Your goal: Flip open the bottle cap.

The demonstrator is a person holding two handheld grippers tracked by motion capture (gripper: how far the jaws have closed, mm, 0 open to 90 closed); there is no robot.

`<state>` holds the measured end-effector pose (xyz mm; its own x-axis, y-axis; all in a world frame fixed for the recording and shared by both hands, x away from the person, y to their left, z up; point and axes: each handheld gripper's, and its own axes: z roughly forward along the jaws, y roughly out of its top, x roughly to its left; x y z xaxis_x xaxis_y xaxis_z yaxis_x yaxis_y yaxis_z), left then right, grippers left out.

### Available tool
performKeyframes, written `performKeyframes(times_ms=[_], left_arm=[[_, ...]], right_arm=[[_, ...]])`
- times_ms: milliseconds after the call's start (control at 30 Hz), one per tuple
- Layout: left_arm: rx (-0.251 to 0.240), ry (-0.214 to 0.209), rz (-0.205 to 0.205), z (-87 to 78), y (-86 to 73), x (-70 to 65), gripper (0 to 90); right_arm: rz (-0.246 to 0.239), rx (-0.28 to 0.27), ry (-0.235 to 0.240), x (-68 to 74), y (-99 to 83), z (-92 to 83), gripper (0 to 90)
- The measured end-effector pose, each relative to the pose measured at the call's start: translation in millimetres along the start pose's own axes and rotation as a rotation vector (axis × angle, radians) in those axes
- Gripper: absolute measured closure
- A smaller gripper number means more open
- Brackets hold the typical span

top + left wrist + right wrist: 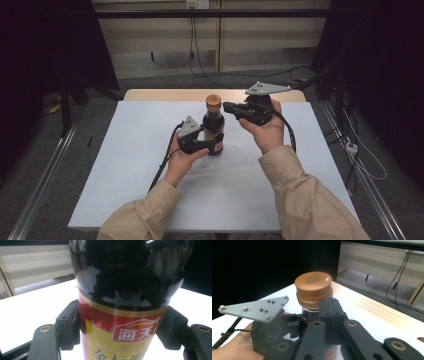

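Observation:
A dark sauce bottle (214, 127) with an orange cap (213, 101) stands upright in the middle of the white table cover (135, 165). My left gripper (209, 144) is shut on its lower body; in the left gripper view the pads (71, 325) press both sides of the red and yellow label (125, 340). My right gripper (228, 106) is held at neck height to the bottle's right. In the right gripper view its jaws are together, tips (331, 303) just below the cap (313, 287), in front of the neck. The left gripper's grey plate (257, 308) shows there too.
The cover lies on a wooden table whose far edge (165, 94) shows. Black curtains hang on both sides. Cables (192, 55) run down the back wall and over the floor. Metal rails (45, 185) flank the table.

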<state>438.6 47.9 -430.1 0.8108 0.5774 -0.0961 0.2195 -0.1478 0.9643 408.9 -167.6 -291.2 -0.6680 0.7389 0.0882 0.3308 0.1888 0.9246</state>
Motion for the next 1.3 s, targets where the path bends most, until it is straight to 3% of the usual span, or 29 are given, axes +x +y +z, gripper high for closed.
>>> performKeyframes(times_ms=[433,600,767,1300], left_arm=[[0.007,-0.002,-0.006,-0.6,0.4,1.0,30.5],[0.004,0.001,-0.010,-0.5,-0.2,0.3,30.9],[0.028,0.005,-0.004,-1.6,1.7,0.2,31.1],[0.041,0.010,-0.017,-2.1,2.7,0.7,31.3]], right_arm=[[-0.044,0.015,0.009,0.0,8.7,5.5,90.0],[-0.025,0.011,0.021,-0.9,9.2,6.9,90.0],[-0.031,0.021,0.012,0.6,10.7,7.1,90.0],[-0.021,0.025,0.024,2.3,12.2,8.6,90.0]])
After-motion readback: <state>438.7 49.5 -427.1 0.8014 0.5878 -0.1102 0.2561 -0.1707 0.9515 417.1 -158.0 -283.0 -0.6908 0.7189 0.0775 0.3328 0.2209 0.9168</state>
